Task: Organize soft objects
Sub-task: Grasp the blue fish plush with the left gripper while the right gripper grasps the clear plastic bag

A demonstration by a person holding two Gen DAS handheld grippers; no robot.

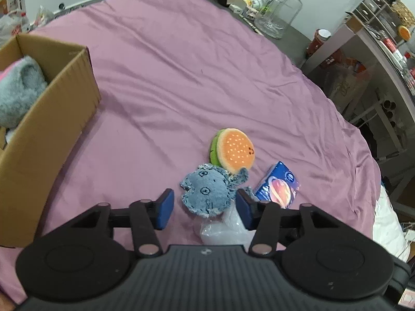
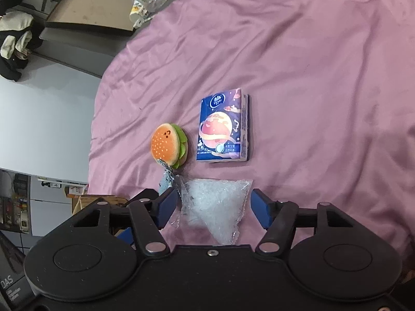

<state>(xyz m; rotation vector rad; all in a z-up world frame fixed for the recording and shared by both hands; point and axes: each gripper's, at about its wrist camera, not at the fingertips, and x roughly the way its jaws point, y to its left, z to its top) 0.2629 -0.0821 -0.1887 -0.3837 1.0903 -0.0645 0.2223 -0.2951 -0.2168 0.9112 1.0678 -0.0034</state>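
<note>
Left gripper (image 1: pixel 205 208): jaws apart, blue pads on either side of the blue plush toy (image 1: pixel 207 193), which sits low in the centre of the left wrist view; whether the pads touch it cannot be told.

Blue plush toy: its lower edge overlaps a clear plastic bag (image 1: pixel 225 229), itself partly hidden by the gripper body. In the right wrist view only a grey-blue scrap of the toy shows, just left of centre.

Burger plush (image 1: pixel 233 153): tilted on its edge, touching the top of the blue toy; orange bun faces the camera, green layer behind.

Tissue pack (image 1: pixel 278 188): dark blue with a planet print, lower right of centre, its near corner cut off by the right pad. It shows whole in the right wrist view, lying flat just right of the burger.

Right gripper (image 2: pixel 214 204): jaws apart, straddling the clear bag, not closed on it; contact unclear.

Cardboard box (image 1: pixel 52 108): left edge of the left wrist view, open-topped, cut off by the frame; a grey fluffy item (image 1: pixel 18 90) lies inside, partly hidden by the wall.

Pink sheet (image 1: pixel 181 64): wrinkled, bare across the upper and middle frame between box and toys. Its edge falls away at the right beside a shelf unit (image 1: pixel 363 59); a glass jar (image 1: pixel 281 10) stands beyond the far edge.
</note>
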